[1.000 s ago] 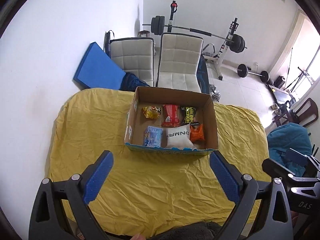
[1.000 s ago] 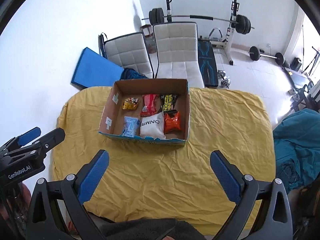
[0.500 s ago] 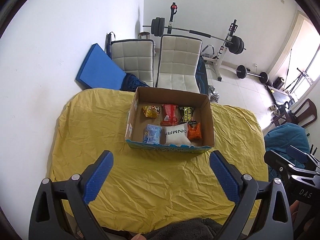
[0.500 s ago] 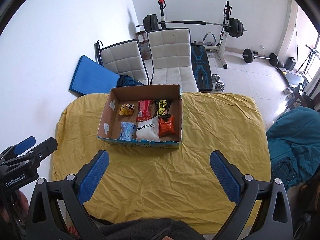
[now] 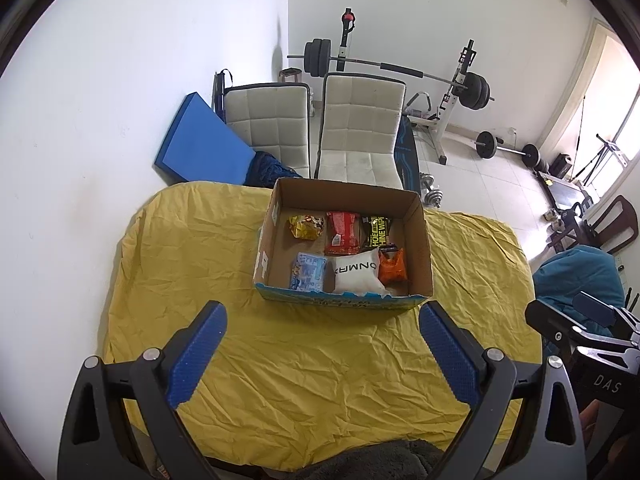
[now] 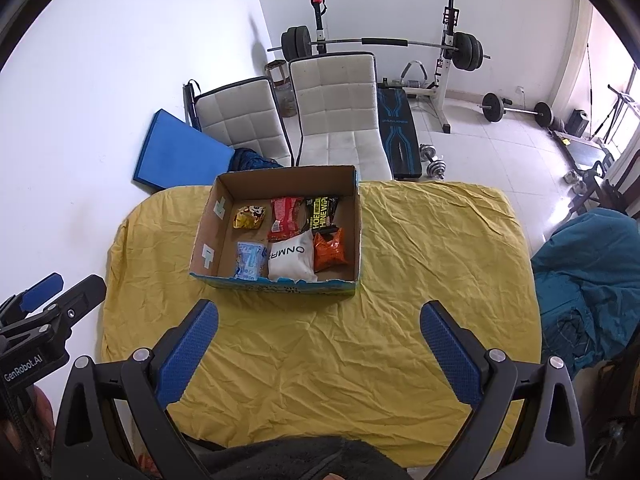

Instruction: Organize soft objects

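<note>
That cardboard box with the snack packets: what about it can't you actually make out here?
- Cardboard box: its near wall hides the lower edges of the white packet and light blue packet in both wrist views.
- Black and yellow packet: its lettering is cut off by the packets overlapping it, right wrist view.
- Yellow packet: print too small to read.
- Anything beneath the packets: covered.
</note>
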`<state>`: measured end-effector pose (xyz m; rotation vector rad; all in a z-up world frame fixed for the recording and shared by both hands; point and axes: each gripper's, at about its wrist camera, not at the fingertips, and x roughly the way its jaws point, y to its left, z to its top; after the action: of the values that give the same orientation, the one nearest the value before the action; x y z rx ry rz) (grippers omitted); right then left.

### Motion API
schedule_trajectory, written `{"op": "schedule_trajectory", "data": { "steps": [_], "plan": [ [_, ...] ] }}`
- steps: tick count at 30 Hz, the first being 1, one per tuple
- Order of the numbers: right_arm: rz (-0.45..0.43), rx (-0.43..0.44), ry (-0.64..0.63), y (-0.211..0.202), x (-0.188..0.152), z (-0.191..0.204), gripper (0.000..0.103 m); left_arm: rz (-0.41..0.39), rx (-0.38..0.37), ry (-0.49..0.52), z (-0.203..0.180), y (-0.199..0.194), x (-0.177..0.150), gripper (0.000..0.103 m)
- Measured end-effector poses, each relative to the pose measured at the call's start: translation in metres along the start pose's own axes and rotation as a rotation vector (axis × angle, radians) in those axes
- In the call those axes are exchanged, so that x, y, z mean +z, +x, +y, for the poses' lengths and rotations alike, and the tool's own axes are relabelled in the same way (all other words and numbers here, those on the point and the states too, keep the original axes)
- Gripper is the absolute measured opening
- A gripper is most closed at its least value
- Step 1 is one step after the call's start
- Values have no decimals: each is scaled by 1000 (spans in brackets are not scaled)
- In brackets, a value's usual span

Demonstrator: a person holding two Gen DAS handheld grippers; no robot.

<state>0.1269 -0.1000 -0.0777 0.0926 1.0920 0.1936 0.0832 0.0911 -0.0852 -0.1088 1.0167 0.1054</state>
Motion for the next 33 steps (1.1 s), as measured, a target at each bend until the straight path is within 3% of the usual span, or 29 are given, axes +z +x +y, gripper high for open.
{"op": "schedule_trajectory", "data": {
  "steps": [33],
  "plan": [
    [-44, -54, -20, -15, 1, 2, 103, -8, 9, 20, 1, -2, 0, 99]
  ]
}}
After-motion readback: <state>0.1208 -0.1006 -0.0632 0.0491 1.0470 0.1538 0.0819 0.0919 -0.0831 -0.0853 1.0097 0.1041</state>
